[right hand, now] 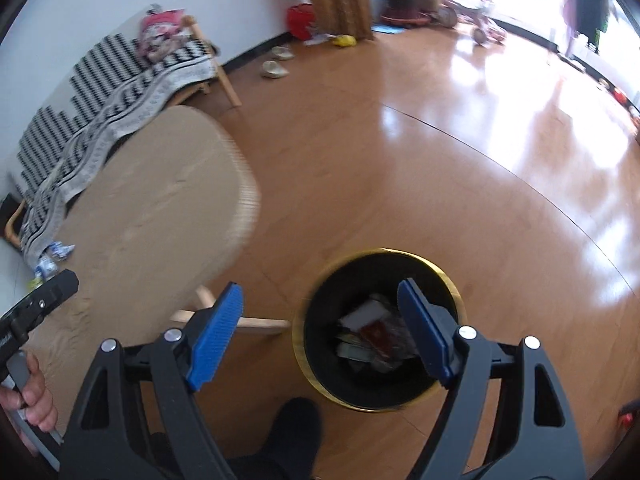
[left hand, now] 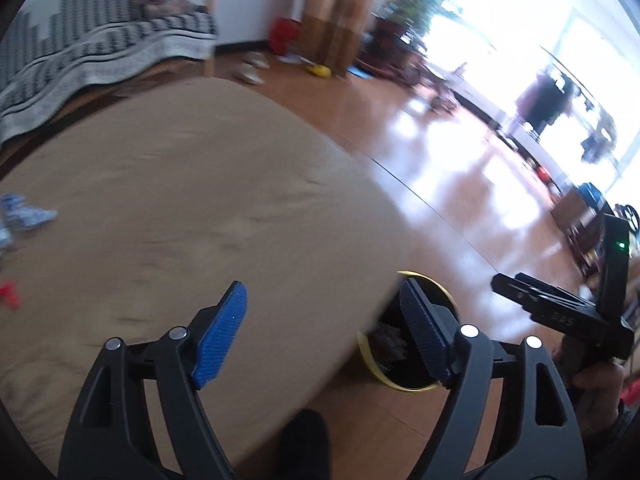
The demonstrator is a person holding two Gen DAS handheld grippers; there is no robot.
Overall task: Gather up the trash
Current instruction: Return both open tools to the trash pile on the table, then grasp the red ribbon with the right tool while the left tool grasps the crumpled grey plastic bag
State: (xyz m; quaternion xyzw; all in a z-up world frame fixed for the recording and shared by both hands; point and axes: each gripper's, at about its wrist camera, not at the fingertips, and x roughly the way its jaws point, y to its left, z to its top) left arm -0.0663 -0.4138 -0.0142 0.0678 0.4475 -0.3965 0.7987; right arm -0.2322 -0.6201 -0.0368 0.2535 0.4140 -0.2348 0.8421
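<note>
A black bin with a gold rim (right hand: 304,356) stands on the wooden floor beside the tan table (right hand: 160,216); wrappers and packets (right hand: 374,334) lie inside it. My right gripper (right hand: 322,334) hangs open above the bin's left side, nothing between its blue pads. My left gripper (left hand: 324,336) is open and empty over the table's right edge, with the bin (left hand: 370,362) partly hidden behind its right finger. Blue-white crumpled trash (left hand: 28,216) and a red scrap (left hand: 10,294) lie at the table's far left. The blue-white trash (right hand: 52,256) also shows in the right wrist view.
A striped blanket covers a wooden chair (right hand: 132,80) behind the table. Slippers (right hand: 274,68), a red bucket (right hand: 301,20) and toys lie by the far wall. A dark foot (right hand: 294,428) is beneath the grippers. The person's hand (right hand: 34,392) holds the left gripper's handle.
</note>
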